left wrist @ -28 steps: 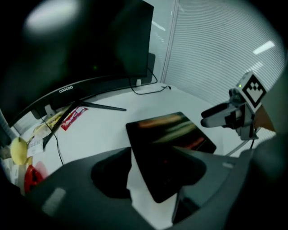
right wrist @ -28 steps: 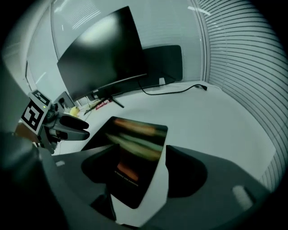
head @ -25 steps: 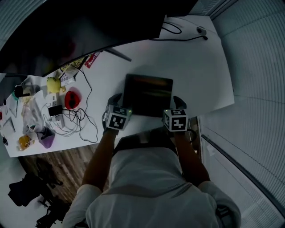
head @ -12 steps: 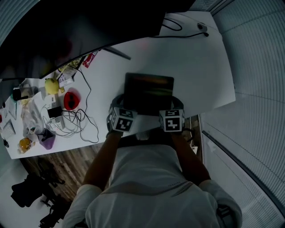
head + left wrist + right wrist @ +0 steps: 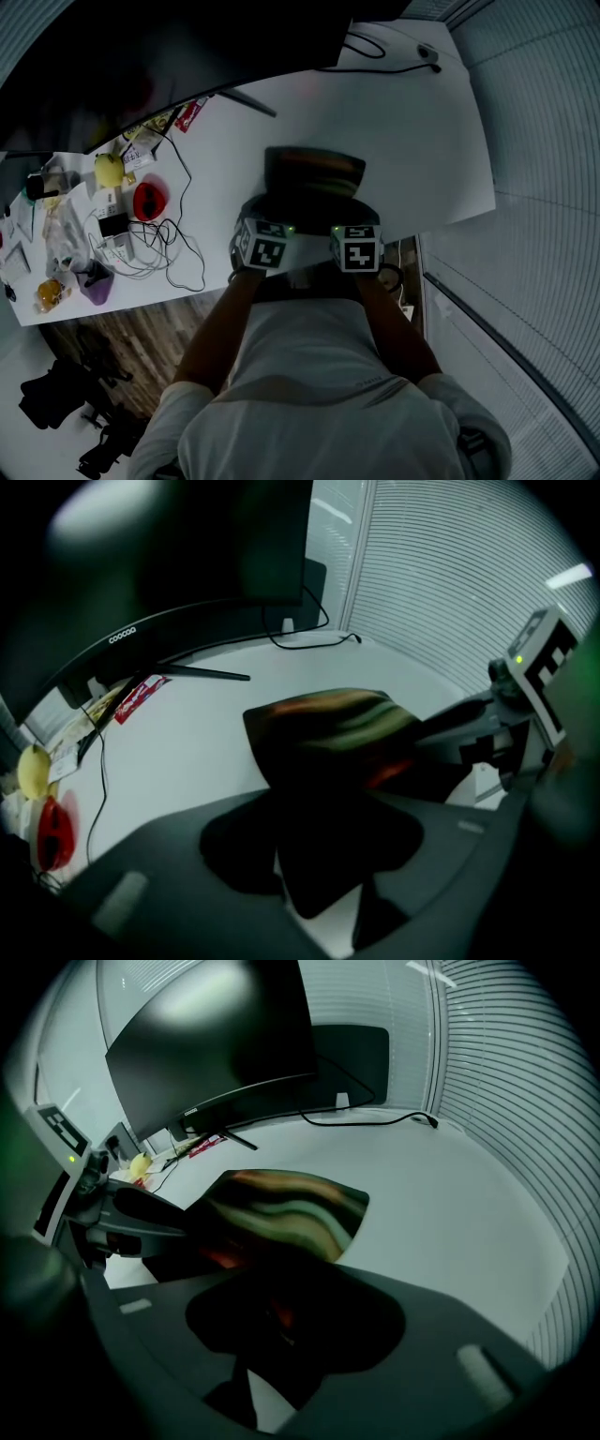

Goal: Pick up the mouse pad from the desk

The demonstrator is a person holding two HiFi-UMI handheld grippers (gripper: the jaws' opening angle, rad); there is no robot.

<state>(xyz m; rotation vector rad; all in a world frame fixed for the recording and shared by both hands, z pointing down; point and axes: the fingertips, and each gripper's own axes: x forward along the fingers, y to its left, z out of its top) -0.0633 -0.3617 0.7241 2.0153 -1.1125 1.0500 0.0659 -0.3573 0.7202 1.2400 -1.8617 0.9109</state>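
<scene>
The mouse pad, dark with wavy orange and green stripes, lies on the white desk straight ahead of me. Its near edge curls up off the desk. My left gripper is at the pad's near left corner and my right gripper at its near right corner. In the left gripper view the pad runs down into my left gripper, whose jaws are closing on that corner. In the right gripper view the pad runs into my right gripper the same way, jaws closing.
A large dark monitor stands at the back of the desk, with a black cable behind it. At the left lie a red bowl, a yellow object, tangled cables and a purple cup. The desk's near edge is just under my hands.
Both grippers have drawn a little closer together and closed onto the pad's near corners. The pad's near edge has risen, so the pad looks shorter from above.
</scene>
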